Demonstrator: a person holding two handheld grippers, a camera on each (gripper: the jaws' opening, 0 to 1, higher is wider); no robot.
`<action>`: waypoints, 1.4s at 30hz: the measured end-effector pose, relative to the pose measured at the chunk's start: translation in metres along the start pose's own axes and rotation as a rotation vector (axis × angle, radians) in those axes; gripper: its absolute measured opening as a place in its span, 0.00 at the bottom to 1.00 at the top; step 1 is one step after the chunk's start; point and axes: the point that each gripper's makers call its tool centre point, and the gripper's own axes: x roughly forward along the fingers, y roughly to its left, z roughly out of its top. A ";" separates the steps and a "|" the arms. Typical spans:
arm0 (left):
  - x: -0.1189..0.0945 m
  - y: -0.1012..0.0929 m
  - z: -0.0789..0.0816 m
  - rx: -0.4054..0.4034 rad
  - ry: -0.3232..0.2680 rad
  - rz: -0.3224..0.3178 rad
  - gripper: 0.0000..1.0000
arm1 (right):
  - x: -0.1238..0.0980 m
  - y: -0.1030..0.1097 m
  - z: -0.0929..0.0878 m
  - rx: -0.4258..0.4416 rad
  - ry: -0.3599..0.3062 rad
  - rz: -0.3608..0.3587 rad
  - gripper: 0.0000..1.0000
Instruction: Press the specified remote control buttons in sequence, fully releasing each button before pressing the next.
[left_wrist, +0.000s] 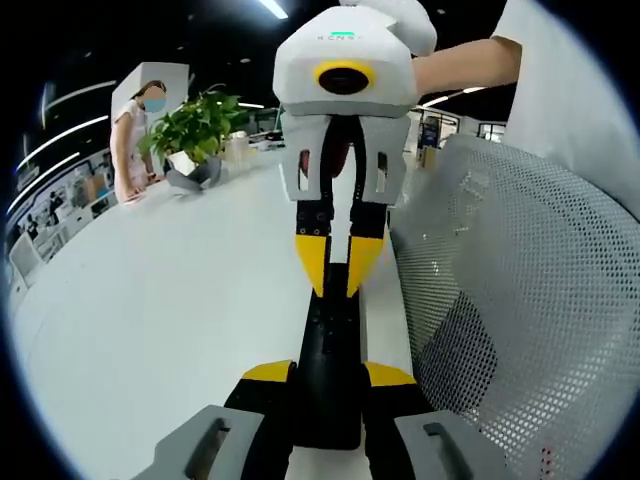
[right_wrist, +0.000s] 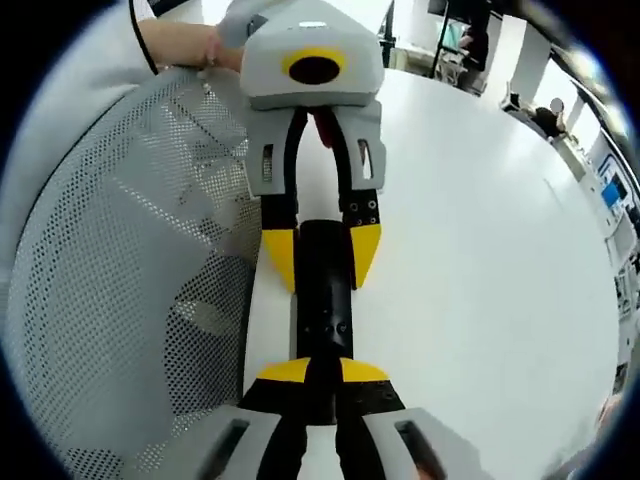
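Note:
A slim black remote (left_wrist: 333, 340) lies lengthwise along the edge of a white table (left_wrist: 170, 300), between the two grippers, which face each other. My left gripper (left_wrist: 330, 375) is shut on the remote's near end, one yellow-tipped jaw on each long side. In the right gripper view the same left gripper (right_wrist: 322, 265) straddles the remote (right_wrist: 325, 300) at its far end. My right gripper (left_wrist: 336, 290) comes in from the far end. Its fingers are drawn close together and their tips rest over the remote's top face. In its own view the right gripper (right_wrist: 325, 372) sits above the remote, jaws nearly touching.
The mesh back of a grey chair (left_wrist: 520, 280) stands right against the table edge beside the remote, and is seen too as the chair (right_wrist: 130, 250) in the right gripper view. A potted plant (left_wrist: 195, 130) and a standing person (left_wrist: 130, 140) are at the table's far side. A bare forearm (left_wrist: 470, 65) holds the right gripper.

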 end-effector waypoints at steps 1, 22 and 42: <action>0.000 0.000 0.000 0.000 0.000 0.000 0.25 | 0.000 0.001 0.000 -0.012 0.020 -0.006 0.05; 0.000 0.000 0.000 0.000 -0.003 0.000 0.25 | -0.002 -0.002 0.000 0.225 -0.132 -0.092 0.05; 0.000 0.000 0.000 0.001 -0.006 0.002 0.25 | 0.003 -0.002 0.003 0.042 0.028 -0.016 0.03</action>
